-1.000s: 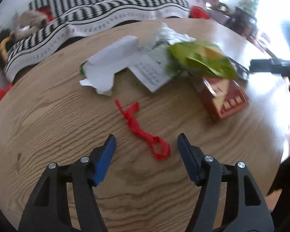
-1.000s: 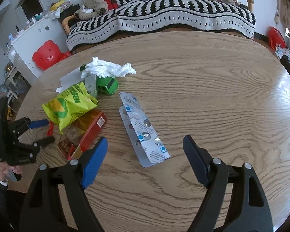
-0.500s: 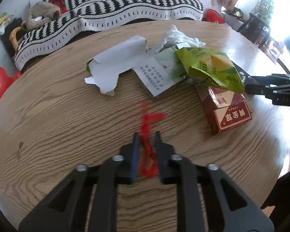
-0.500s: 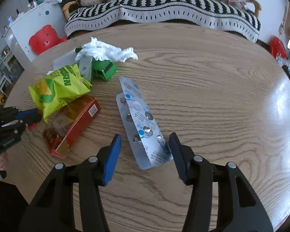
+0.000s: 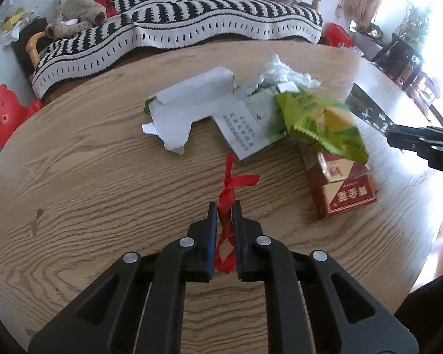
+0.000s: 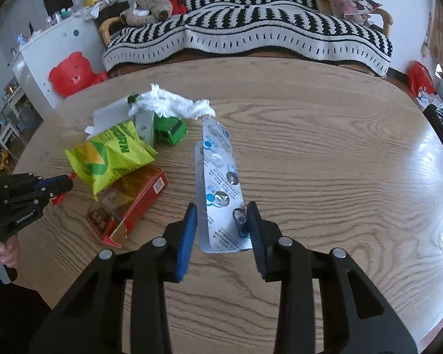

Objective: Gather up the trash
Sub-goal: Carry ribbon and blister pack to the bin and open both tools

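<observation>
My left gripper (image 5: 224,209) is shut on a red ribbon scrap (image 5: 234,180), whose knotted end sticks out past the fingertips above the round wooden table (image 5: 88,183). In the right wrist view, my right gripper (image 6: 221,212) is closing on a silver pill blister pack (image 6: 218,162). Both pads touch its edges, and the strip tilts up off the wood. Between the two grippers lies a pile: a green snack bag (image 6: 112,153), a red cigarette box (image 6: 133,200), a crumpled tissue (image 6: 171,106) and torn white paper (image 5: 192,103).
A green toy truck (image 6: 172,129) sits by the tissue. A striped sofa (image 6: 251,38) runs behind the table, and a red bear-shaped stool (image 6: 71,73) stands to its left. A hand (image 6: 3,247) grips the left tool at the table's near-left edge.
The left jaws closed on the red ribbon and raised it. The right jaws narrowed around the blister pack, which now stands tilted between the pads.
</observation>
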Tool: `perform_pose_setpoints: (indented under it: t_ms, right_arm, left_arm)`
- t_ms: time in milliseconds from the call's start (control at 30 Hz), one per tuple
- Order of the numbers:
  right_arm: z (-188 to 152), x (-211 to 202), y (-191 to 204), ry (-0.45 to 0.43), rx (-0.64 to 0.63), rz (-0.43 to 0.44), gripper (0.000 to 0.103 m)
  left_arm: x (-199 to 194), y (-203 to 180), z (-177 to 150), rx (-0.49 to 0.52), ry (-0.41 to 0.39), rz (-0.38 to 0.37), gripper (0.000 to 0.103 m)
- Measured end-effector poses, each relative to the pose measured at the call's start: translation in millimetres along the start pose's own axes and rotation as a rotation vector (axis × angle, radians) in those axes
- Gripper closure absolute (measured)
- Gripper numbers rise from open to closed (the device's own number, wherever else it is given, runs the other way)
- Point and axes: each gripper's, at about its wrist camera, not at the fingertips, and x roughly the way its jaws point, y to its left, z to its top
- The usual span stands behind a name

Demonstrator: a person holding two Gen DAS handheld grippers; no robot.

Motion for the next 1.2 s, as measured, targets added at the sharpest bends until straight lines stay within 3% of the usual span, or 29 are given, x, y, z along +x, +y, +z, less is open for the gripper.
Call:
perform_pose_setpoints:
  t_ms: [333,500,900,1200]
  right_arm:
    - [-17,-51,-36,-0.060,0.075,-0.028,0.068]
    - [-38,-92,-69,-0.098,0.121,-0.065,0.068]
    - [-107,-170,-154,-0.133,0.245,-0.152,0.068]
    - [-174,-221,-215,-0.147,0.370,-0.234,0.068]
  left_arm:
    - [-38,-13,17,-0.015,-0.080,0.018,0.094]
    - [-56,-42,31,0.010,-0.125,-0.028,0.094]
    - [-62,-172,58,0.142,-0.163,-0.180,0.094]
    - [-46,-314,45,0.312,-0.123,-0.353,0.094]
